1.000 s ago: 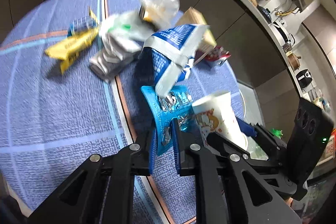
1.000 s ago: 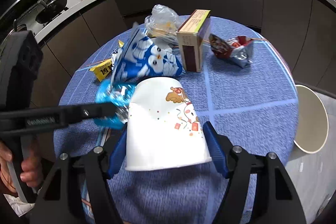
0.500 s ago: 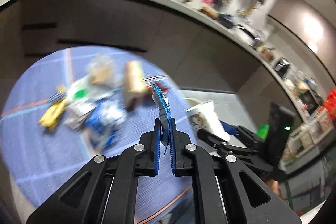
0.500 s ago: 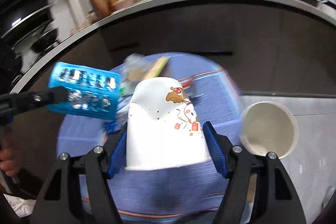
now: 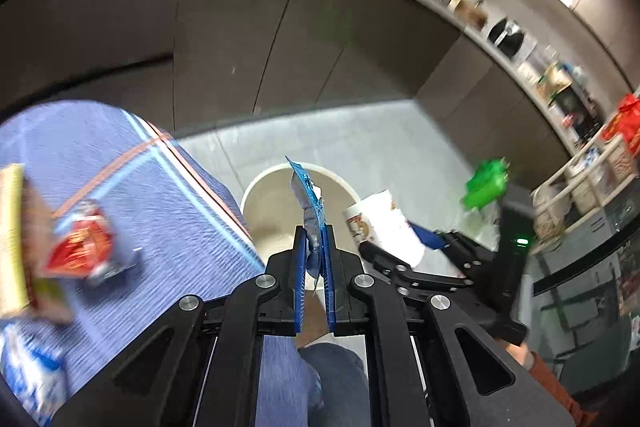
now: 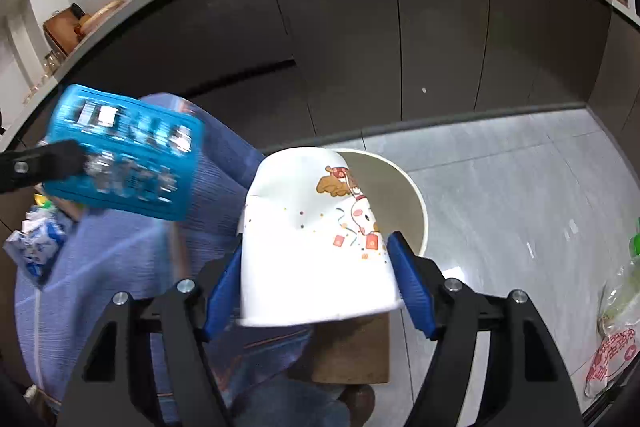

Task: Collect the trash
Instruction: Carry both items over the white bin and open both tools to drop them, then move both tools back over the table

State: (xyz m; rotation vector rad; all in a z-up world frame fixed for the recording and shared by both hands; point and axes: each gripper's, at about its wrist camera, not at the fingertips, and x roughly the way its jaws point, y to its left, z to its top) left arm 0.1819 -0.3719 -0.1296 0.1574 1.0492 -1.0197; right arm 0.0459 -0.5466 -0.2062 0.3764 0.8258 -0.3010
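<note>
Nearest the right wrist camera, the right gripper (image 6: 316,291) clamps a white printed paper cup (image 6: 312,247) between its blue pads, mouth toward the camera, base pointing out over the floor. In the left wrist view the left gripper (image 5: 314,259) has its jaws pinched together on a flat bright-blue foil wrapper (image 5: 310,203), which stands edge-on above the fingertips; the right view shows the same wrapper (image 6: 124,155) broadside, held out to the left of the cup.

Just past both loads, on the grey floor beside the table, stands a round cream-coloured waste bin (image 6: 416,203), open at the top. The cup's far end overlaps the bin's near rim in the right view, and the wrapper lines up with the bin (image 5: 264,187) opening in the left view.

Farther left is the round table under a blue woven cloth (image 5: 132,203), with a red-and-silver snack packet (image 5: 82,247) and a blue-and-white bag (image 6: 34,247) lying on it uncollected.

The step in hand looks like carrying two pieces to the bin. The next move calls for centring each load over the opening, then letting the jaws part so the cup and wrapper drop inside rather than catch the rim.
</note>
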